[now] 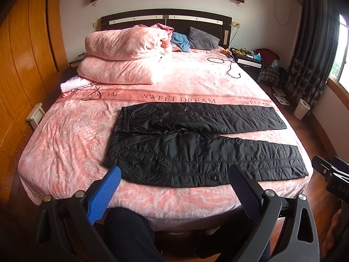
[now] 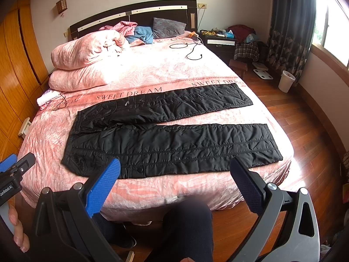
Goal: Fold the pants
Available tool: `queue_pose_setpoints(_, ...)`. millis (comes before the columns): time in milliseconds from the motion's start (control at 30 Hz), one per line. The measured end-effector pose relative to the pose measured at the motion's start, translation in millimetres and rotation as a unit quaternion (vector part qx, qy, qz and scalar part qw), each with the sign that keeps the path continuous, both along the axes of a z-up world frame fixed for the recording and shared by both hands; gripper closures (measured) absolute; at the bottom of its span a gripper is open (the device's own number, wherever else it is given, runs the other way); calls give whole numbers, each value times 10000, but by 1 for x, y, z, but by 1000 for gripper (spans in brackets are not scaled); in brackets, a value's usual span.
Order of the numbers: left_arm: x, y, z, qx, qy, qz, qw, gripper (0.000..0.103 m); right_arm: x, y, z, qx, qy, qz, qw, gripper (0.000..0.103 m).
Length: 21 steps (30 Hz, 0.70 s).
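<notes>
Black quilted pants point(image 1: 196, 144) point(image 2: 170, 135) lie spread flat across the near end of a pink bed point(image 1: 72, 135) point(image 2: 196, 65), waist to the left, both legs stretching right and slightly apart. My left gripper point(image 1: 174, 174) hovers wide open just short of the near hem edge, with nothing between its blue and black pads. My right gripper point(image 2: 174, 168) is also wide open and empty, held above the near leg's edge. Each gripper shows at the edge of the other's view, the right one point(image 1: 331, 174) and the left one point(image 2: 15, 170).
A folded pink duvet point(image 1: 124, 59) and pillows sit at the bed's head, with a black cable point(image 1: 229, 65) on the sheet. A nightstand point(image 1: 250, 61) piled with clutter, a white bin point(image 2: 286, 81) and wooden floor lie to the right. A person's dark-trousered legs point(image 2: 187, 229) stand at the bed's foot.
</notes>
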<state>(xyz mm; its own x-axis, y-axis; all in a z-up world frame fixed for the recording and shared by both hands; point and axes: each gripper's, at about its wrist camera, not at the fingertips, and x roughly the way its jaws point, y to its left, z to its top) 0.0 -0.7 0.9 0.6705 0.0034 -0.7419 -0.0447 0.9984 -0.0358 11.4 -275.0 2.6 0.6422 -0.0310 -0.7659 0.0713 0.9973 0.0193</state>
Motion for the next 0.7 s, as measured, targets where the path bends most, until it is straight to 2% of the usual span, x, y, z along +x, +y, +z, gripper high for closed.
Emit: queue_pose_setpoints(700,-1,-2,1,-16,-12,12,10000,4,1,1,-1,-1,3,-2,10000,3)
